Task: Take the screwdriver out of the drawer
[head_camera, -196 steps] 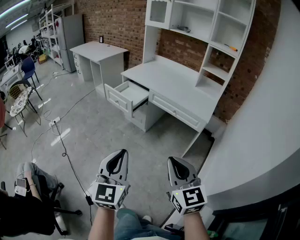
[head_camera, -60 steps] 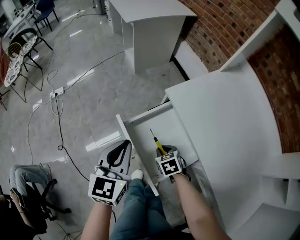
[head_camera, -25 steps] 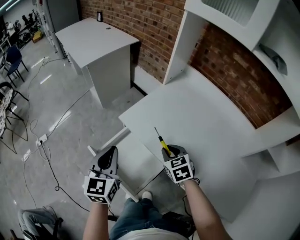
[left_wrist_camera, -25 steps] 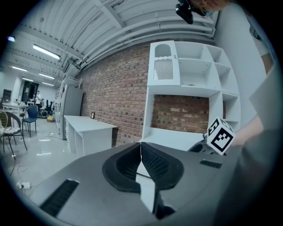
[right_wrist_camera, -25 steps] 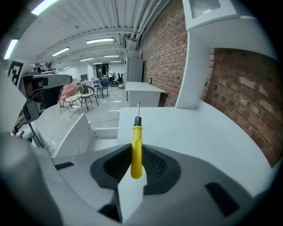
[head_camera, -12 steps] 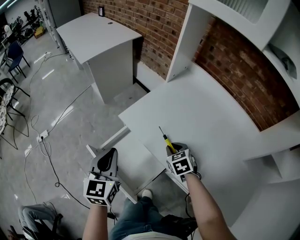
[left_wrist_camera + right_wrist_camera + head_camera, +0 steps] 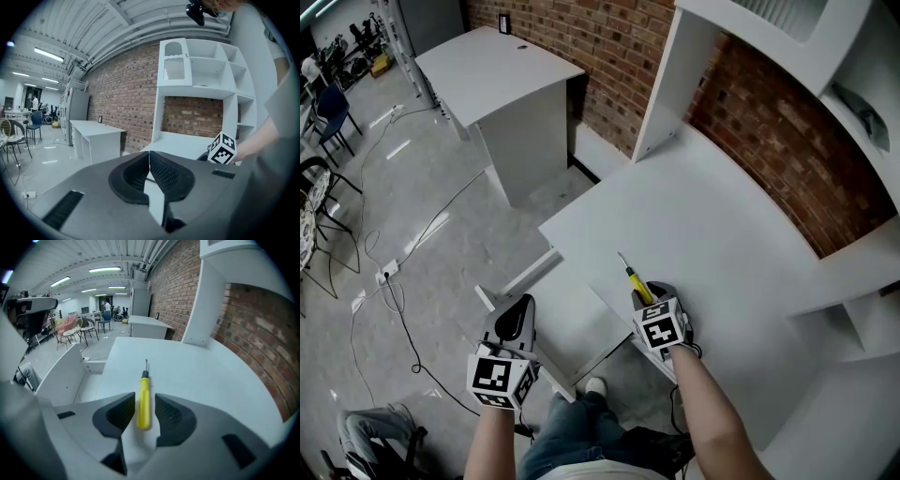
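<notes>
Screwdriver out of the drawer, flat on the desk at lower centre of the head view, tip toward upper left. Yellow handle between the right gripper jaws, which have just been opening, pads clear of it on both sides. Drawer open to its lower left, left gripper over the drawer front, jaws together, empty. Brick wall along the top; second desk upper left, power strip on the floor at left.

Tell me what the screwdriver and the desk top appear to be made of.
Screwdriver: handle looks like glossy yellow plastic, smooth with a soft sheen; the thin dark shaft is probably metal. Desk top: seemingly painted or laminated board, uniformly white, matte, no grain showing.
</notes>
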Available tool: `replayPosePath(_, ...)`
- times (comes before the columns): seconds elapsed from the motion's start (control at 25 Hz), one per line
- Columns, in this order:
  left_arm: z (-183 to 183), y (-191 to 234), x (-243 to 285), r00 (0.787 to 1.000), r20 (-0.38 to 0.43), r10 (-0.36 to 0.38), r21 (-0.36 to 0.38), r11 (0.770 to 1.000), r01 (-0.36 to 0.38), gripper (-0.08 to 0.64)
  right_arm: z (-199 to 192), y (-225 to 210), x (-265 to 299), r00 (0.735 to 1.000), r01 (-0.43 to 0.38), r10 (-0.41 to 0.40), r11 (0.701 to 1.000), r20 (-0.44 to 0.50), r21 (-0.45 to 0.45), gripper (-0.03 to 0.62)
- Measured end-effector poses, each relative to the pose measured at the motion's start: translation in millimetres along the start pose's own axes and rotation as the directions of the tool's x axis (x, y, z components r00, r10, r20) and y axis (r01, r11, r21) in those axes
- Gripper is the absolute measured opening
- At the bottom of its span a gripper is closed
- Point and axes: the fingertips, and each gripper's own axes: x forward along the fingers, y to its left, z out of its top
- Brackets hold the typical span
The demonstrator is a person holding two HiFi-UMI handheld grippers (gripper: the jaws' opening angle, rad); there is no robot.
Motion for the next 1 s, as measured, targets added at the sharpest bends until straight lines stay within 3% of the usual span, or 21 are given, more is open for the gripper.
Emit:
replayPosePath(0.32, 23.1, -10.5, -9.5, 0.998, 0.051, -0.031, 0.041, 0.999, 0.029, 0.015, 27.0, -3.1, -53.6, 0.992, 0.051, -0.050, 0.999, 0.114, -0.001, 0.135)
replayPosePath(0.44, 37.0, -15.9, -14.7, 0.996, 0.080, -0.041, 0.051, 0.998, 0.037, 0.015, 45.2, -3.0, -86.0, 0.977, 0.071, -0.075, 0.997, 0.199, 0.026, 0.055)
replayPosePath(0.56, 50.5, -21.3, -19.0, 0.992, 0.112, -0.053, 0.055, 0.997, 0.047, 0.015, 63.5, -1.9, -120.0, 0.952, 0.085, -0.094, 0.995, 0.292, 0.042, 0.014)
replayPosePath(0.84, 82.9, -34.5, -24.7, 0.978, 0.193, -0.080, 0.072, 0.995, 0.067, 0.015, 95.3, 0.6, -199.4, 0.869, 0.116, -0.152, 0.988, 0.471, 0.105, 0.011)
replayPosePath(1.0, 116.0, -46.0, -29.9, 0.960, 0.257, -0.108, 0.118, 0.990, 0.080, 0.015, 110.7, 4.3, -241.0, 0.818, 0.092, -0.159, 0.985, 0.553, 0.148, 0.009)
